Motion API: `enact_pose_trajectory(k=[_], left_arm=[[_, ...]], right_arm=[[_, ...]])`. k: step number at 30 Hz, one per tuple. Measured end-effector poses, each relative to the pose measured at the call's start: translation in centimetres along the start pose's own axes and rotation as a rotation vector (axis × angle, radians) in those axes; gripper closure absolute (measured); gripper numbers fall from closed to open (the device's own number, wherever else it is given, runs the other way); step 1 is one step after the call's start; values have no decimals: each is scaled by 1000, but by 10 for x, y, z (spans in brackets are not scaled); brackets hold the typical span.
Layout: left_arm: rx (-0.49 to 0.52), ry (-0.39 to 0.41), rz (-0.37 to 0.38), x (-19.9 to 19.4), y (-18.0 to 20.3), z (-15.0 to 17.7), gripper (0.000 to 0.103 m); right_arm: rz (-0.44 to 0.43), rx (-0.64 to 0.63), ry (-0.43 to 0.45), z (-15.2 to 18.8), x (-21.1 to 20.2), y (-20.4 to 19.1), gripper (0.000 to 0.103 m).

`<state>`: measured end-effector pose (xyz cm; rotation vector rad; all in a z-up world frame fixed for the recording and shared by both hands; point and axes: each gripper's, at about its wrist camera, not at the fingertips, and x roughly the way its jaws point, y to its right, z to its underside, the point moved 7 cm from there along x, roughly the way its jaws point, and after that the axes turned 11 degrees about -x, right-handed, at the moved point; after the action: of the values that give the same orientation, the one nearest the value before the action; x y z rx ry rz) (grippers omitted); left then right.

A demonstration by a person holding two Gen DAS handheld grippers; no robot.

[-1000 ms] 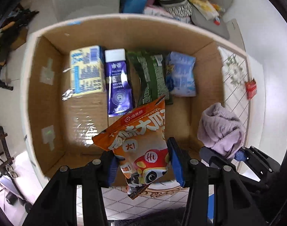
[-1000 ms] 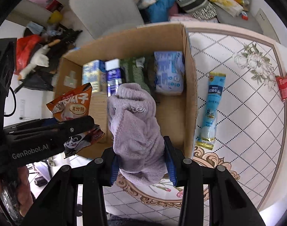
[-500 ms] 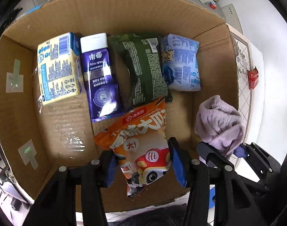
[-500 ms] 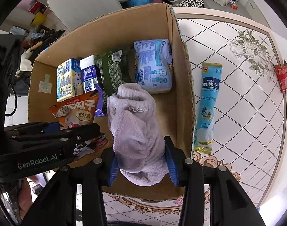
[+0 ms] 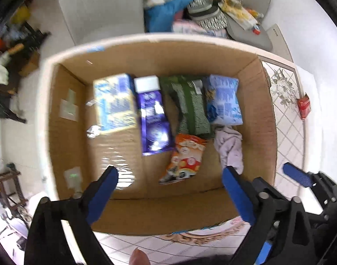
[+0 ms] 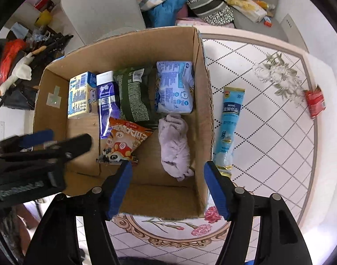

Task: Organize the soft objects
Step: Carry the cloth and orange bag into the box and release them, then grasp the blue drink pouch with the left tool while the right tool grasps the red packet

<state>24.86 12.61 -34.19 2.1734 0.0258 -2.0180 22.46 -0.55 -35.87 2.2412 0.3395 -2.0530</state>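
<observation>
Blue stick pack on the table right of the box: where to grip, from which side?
Probably right gripper, jaws open: take the stick pack mid-length, across its narrow width, from above. It lies flat, long axis parallel to the box wall; keep the inner finger off the cardboard.

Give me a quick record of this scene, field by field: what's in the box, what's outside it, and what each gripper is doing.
container: cardboard box, open top
back row: yellow carton, purple carton, green packet, light blue packet
front row: orange snack bag, lilac cloth
outside box: blue stick sachet and red wrapper on the patterned table
left gripper: open, empty
right gripper: open, empty
</observation>
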Motion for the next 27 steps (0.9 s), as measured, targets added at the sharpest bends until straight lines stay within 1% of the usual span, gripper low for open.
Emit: enact_pose_trajectory(k=[1,3,5,6,8,9,10,13,15,17,19,22,23,25,27], left_arm=[[-7,17,-23,-4,-2,2,5],[-7,67,-40,-16,-7,9,5],[-8,94,-62,-23,-12,16,5],[-15,108,-69,-28,-16,21,5],[-34,128,-70,-36,-22,29,4],[-44,136,-68,-40,-25,32,1],[-53,146,-72,-43,-25,36,0],[-70,204,-98,-60,-29,45,0],[-79,239,-107,-74,-29,51,0],[-87,262,-98,-85,-25,54,0],[-87,274,-83,-94,-17,56,0],[-62,282,-60,-106,8,58,0],[-36,276,-52,-109,24,57,0],[13,274,-37,-113,51,53,0],[79,283,-41,-115,90,46,0]], right_arm=[[9,-4,0,2,-3,0,32],[20,-14,7,7,-9,-2,30],[36,-28,19,12,-17,-6,21],[50,-35,26,14,-20,-7,20],[52,-43,31,20,-25,-10,9],[48,-41,32,23,-27,-12,7],[50,-42,38,26,-30,-13,5],[76,-47,68,34,-42,-14,5],[67,-50,93,39,-52,-15,5],[43,-58,110,45,-64,-17,5],[24,-63,127,48,-73,-17,5],[-25,-35,158,56,-90,-4,5],[-35,-21,165,58,-94,3,5],[-54,23,176,64,-103,27,4],[-66,80,186,71,-112,60,4]])
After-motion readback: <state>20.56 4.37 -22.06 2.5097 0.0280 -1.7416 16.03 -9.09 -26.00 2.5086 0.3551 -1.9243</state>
